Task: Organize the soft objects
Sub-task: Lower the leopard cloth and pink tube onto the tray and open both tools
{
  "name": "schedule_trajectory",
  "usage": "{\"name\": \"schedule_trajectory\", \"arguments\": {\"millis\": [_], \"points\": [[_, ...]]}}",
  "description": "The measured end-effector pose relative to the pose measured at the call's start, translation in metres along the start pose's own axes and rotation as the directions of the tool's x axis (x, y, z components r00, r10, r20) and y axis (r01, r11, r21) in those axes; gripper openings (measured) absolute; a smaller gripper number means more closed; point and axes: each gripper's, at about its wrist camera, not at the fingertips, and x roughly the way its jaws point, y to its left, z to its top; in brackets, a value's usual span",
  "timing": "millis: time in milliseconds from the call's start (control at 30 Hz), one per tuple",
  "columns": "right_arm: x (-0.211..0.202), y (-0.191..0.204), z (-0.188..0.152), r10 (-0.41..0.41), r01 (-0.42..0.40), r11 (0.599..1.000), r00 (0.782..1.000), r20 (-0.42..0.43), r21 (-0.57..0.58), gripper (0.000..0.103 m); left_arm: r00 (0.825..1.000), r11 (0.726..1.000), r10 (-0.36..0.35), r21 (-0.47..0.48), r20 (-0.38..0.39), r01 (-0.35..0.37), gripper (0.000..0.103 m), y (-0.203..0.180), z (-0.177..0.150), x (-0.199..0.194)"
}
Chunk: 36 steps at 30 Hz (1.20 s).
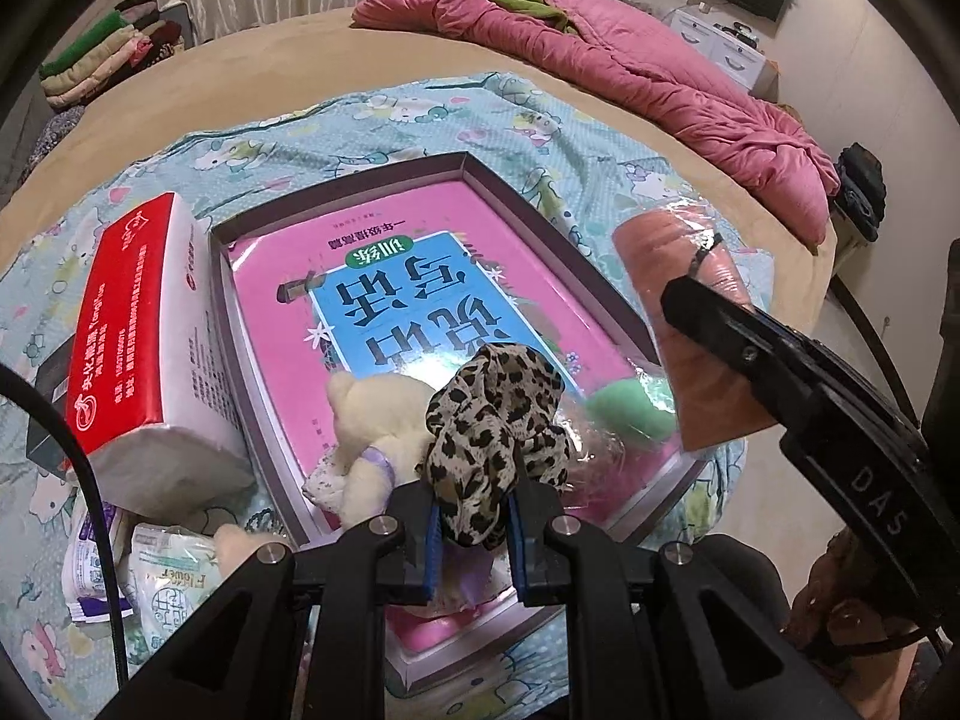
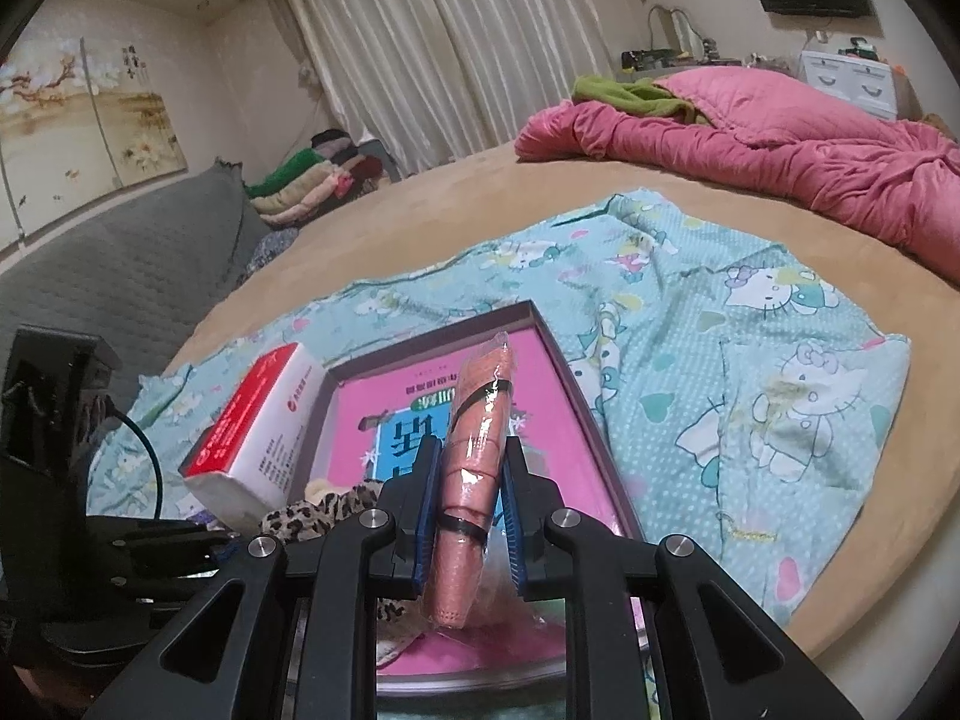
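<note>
Over the box [image 1: 462, 165] my left gripper [image 1: 471, 525] pinches leopard scrunchie [image 1: 492, 414]; right gripper [image 2: 471, 516] clamps wrapped salmon roll [image 2: 477, 462], long axis pointing away along fingers

Left gripper [image 1: 471, 531] tilts steeply down, its blue pads clamped tight on a bunched leopard-print cloth [image 1: 492, 414]. To its right, the right gripper [image 2: 471, 531] angles down more gently, jaws pinching a plastic-wrapped pink roll [image 2: 474, 480] upright.

Right gripper [image 2: 469, 483] clamps plastic-wrapped pink cloth roll [image 2: 474, 456], held over shallow box [image 2: 591, 420] with pink book [image 2: 384, 414]. Tissue pack [image 2: 252, 438] just left of box, leopard-print fabric [image 2: 318, 513] below.
</note>
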Motion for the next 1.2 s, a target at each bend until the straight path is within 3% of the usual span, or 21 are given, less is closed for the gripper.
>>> {"name": "schedule_trajectory", "arguments": {"millis": [733,1000,1200], "points": [[0.051,-0.006,-0.011,-0.021,0.021,1.0,0.987,-0.162,-0.001,0.022,1.0,1.0,-0.01,0.006,-0.011,0.011,0.017,0.002,-0.002,0.007],[0.057,-0.01,-0.014,-0.065,0.065,0.998,0.982,-0.179,-0.004,0.022,1.0,1.0,-0.006,0.018,-0.015,0.007,0.017,0.0,0.0,0.008],[0.058,-0.012,-0.014,-0.074,0.076,0.997,0.981,-0.178,0.0,0.034,1.0,1.0,-0.004,0.022,-0.013,0.004,0.018,0.0,0.0,0.008]]}}
